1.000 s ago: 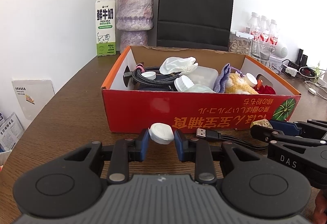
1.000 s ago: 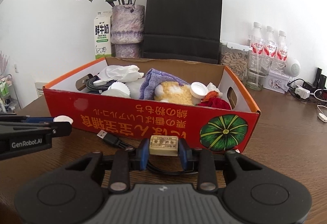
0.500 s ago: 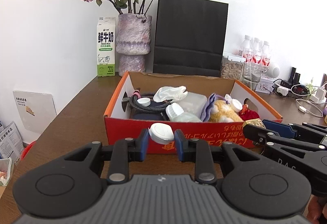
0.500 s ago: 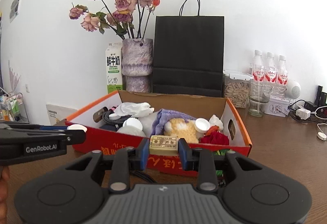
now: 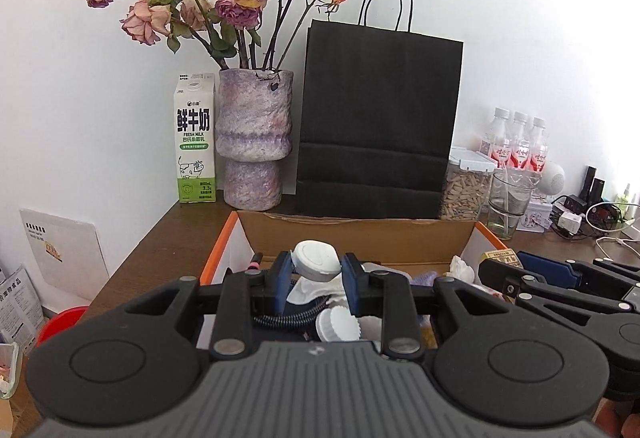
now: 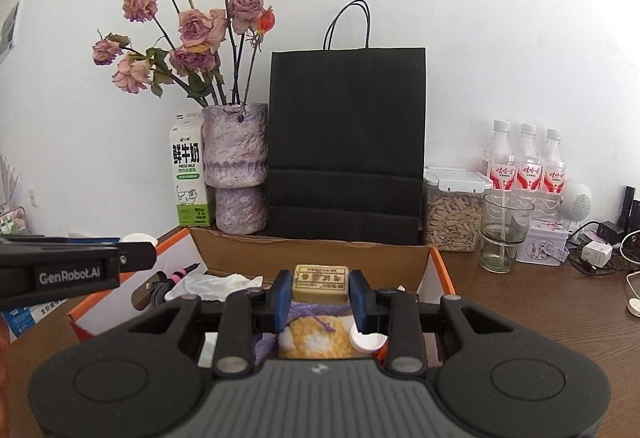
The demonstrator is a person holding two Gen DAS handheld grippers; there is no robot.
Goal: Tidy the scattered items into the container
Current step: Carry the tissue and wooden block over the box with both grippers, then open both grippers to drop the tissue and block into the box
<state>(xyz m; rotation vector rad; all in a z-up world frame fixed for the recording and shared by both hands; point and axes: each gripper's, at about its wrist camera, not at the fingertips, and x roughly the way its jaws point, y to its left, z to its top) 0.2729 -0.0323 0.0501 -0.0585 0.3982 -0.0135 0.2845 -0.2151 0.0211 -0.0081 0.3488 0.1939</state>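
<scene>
My left gripper (image 5: 316,274) is shut on a small white round case (image 5: 316,261) and holds it above the left half of the cardboard box (image 5: 360,234). My right gripper (image 6: 320,292) is shut on a small tan bar with printed text (image 6: 320,278) above the right half of the box (image 6: 312,252). Inside the box lie a black coiled cable (image 5: 288,318), white tissue (image 6: 216,284), a white ribbed cap (image 5: 338,324), a purple cloth and a yellow plush (image 6: 316,338). The right gripper shows at the right of the left wrist view (image 5: 504,268).
Behind the box stand a milk carton (image 5: 195,150), a purple vase of dried roses (image 5: 253,142), a black paper bag (image 5: 376,126), a seed jar (image 6: 452,210), a glass (image 6: 506,234) and three bottles (image 6: 528,166). Chargers and cables (image 6: 600,250) lie at the right.
Both grippers rose from table level in front of the box and moved forward over its inside, each still holding its item.
</scene>
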